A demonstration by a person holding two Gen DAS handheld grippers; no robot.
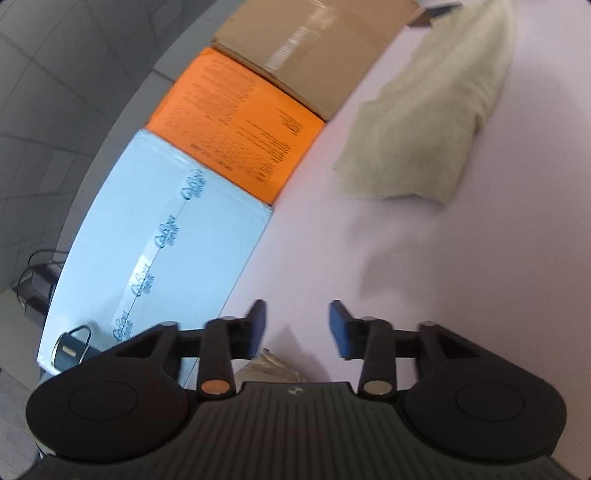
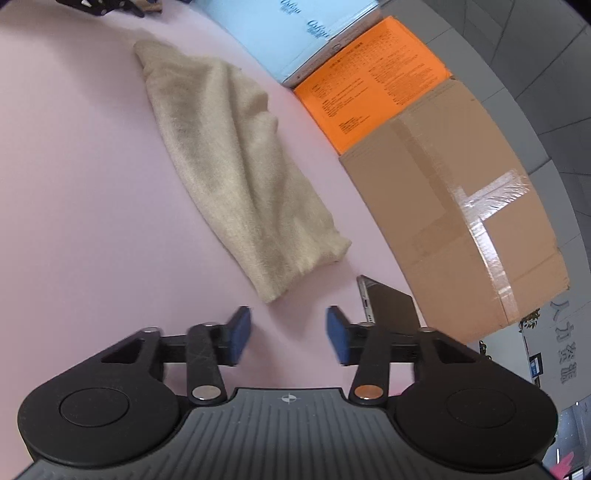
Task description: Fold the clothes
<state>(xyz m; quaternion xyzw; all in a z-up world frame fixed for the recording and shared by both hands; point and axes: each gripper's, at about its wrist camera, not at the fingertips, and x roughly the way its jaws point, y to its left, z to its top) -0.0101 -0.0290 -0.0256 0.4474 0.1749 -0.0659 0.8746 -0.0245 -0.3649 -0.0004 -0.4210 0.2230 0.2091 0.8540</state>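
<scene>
Beige garment [image 2: 236, 177] lies bunched lengthwise on the pink worktop [image 2: 74, 184], beside a row of three boxes (blue, orange, brown). Left tongs [image 1: 298, 328] stand part open, nothing between the pads. Right tongs [image 2: 288, 334] likewise part open and empty, near the garment's end.

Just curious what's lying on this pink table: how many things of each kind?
Boxes: 3, blue, orange, brown
Beige garment: 1
Phone: 1
Total: 5
</scene>
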